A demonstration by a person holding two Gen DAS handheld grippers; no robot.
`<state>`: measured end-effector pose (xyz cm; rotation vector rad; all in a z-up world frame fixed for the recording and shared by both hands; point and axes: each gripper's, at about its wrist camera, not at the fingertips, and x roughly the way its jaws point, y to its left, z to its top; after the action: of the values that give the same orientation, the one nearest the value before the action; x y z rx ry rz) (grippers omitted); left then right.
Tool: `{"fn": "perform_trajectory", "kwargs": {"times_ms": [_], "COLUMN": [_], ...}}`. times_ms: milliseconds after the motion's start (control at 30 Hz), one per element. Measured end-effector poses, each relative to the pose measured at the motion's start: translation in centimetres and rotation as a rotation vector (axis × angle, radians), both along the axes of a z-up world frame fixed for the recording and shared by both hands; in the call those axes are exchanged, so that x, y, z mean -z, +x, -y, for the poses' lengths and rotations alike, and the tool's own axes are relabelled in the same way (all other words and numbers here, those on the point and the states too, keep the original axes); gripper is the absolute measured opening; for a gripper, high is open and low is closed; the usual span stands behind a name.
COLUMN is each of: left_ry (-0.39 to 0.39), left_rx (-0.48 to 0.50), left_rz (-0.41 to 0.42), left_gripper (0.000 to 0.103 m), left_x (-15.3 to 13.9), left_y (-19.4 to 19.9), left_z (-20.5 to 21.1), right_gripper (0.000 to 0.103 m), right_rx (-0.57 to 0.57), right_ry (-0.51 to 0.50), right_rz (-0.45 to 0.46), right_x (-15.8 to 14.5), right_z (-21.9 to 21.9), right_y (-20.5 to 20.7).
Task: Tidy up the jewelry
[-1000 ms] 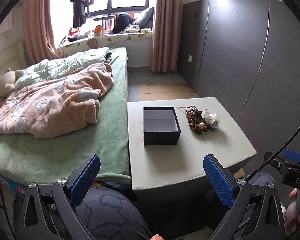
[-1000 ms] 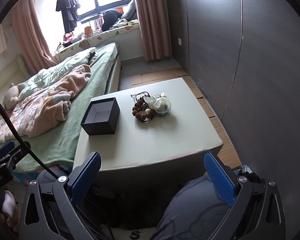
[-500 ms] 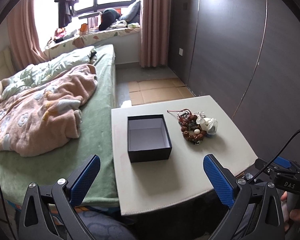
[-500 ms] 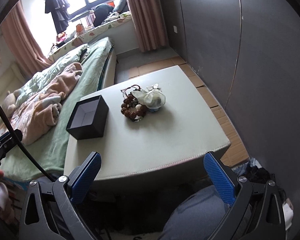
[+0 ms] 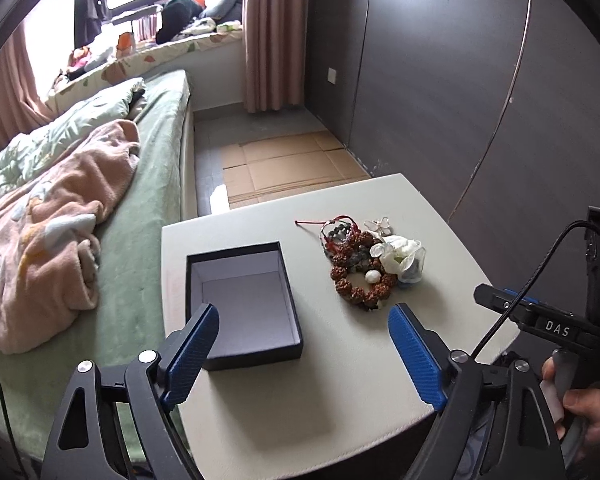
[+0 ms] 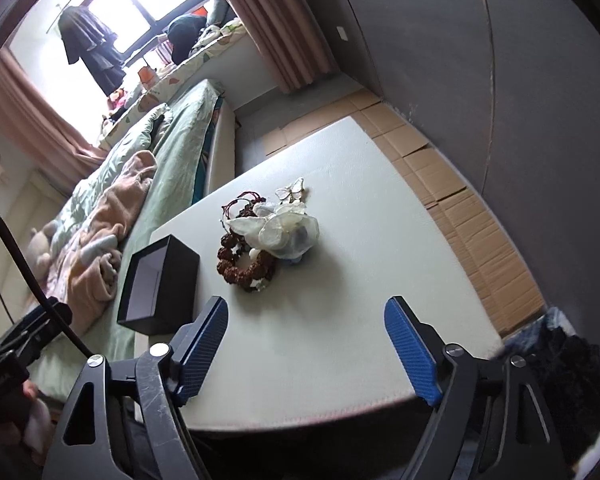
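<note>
An open black box [image 5: 244,300] with a pale lining stands empty on the pale table [image 5: 300,420]. Right of it lies a heap of jewelry [image 5: 364,264]: a brown bead bracelet, red cord pieces, a butterfly clip and a sheer white pouch. My left gripper [image 5: 302,350] is open and empty, above the table's near part, just short of the box. My right gripper [image 6: 314,344] is open and empty, above the table's front, short of the jewelry heap [image 6: 268,240]. The box also shows in the right wrist view [image 6: 158,286].
A bed with a green sheet and a pink blanket [image 5: 52,240] adjoins the table's left side. Dark wall panels [image 5: 460,100] stand to the right. Cardboard sheets [image 5: 288,168] lie on the floor beyond the table.
Both grippers have moved forward and over the table, closer to the box and the jewelry. Both stay open. Nothing on the table has moved.
</note>
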<state>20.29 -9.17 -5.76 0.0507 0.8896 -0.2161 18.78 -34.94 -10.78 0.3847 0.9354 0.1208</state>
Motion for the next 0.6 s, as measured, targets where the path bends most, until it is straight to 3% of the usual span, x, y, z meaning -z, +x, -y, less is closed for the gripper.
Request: {"fn": "perform_trajectory", "kwargs": {"times_ms": [400, 600], "left_ry": [-0.009, -0.007], "left_rx": [0.03, 0.025], "left_rz": [-0.116, -0.158], "left_gripper": [0.067, 0.066], "left_x": [2.3, 3.3], "left_y": [7.0, 9.9], "left_z": [2.1, 2.5], "right_gripper": [0.081, 0.081], "right_rx": [-0.014, -0.007], "right_ry": [0.118, 0.178], "right_rz": [-0.043, -0.074], "right_x": [4.0, 5.6], "right_z": [-0.2, -0.6], "right_y": [7.4, 10.9]}}
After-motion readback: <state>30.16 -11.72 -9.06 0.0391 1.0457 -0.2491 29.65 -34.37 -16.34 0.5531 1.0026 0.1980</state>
